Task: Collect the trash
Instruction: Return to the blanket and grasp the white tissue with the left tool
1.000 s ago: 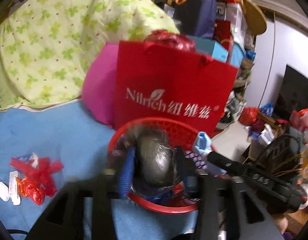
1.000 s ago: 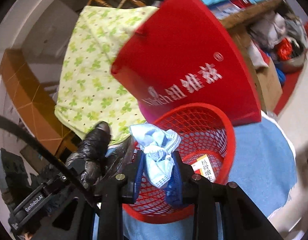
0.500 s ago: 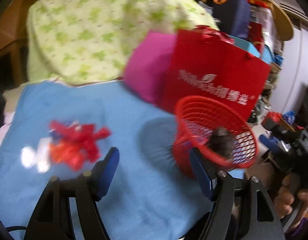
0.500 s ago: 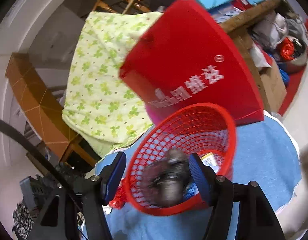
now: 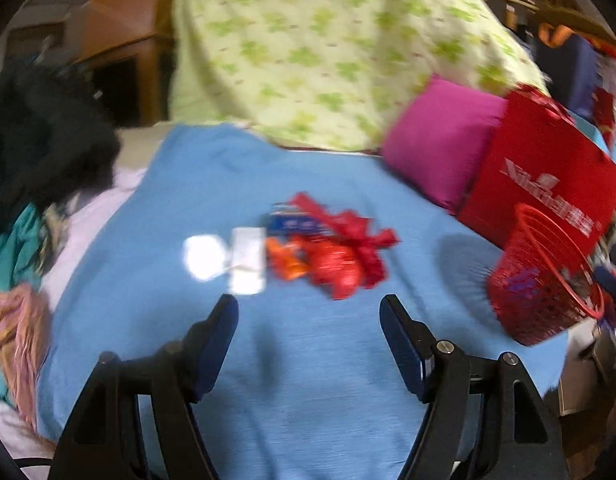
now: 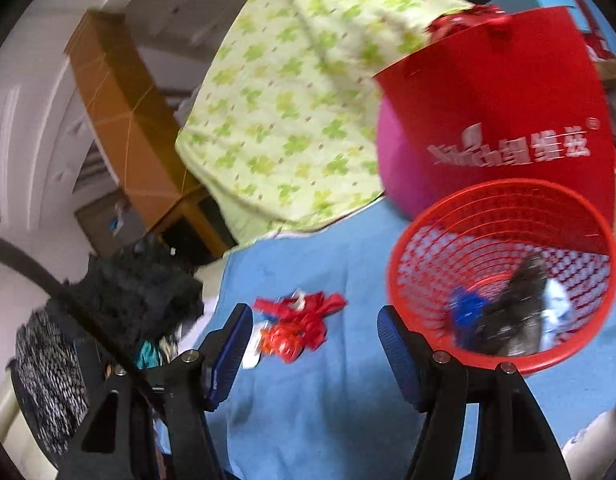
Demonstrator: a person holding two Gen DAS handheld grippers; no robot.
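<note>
A red mesh basket (image 6: pixel 428 240) stands on the blue cloth; it also shows at the right in the left wrist view (image 5: pixel 540 304). Inside lie a crumpled black bag (image 6: pixel 516 312), a blue scrap (image 6: pixel 468 308) and a pale blue mask (image 6: pixel 558 300). A pile of red wrappers (image 5: pixel 344 252) with white packets (image 5: pixel 247 264) lies on the cloth, also seen in the right wrist view (image 6: pixel 299 324). My left gripper (image 5: pixel 308 320) is open and empty, just in front of the pile. My right gripper (image 6: pixel 314 332) is open and empty, left of the basket.
A red paper bag (image 5: pixel 548 184) and a pink cushion (image 5: pixel 440 148) stand behind the basket. A green-patterned quilt (image 5: pixel 328 48) rises at the back. Dark clothes (image 5: pixel 39 140) are heaped at the left. The blue cloth (image 5: pixel 308 380) covers the surface.
Both grippers opened and dropped their loads, the black bag and the mask, into the basket. Both then swung left, away from the basket, toward the red wrapper pile.
</note>
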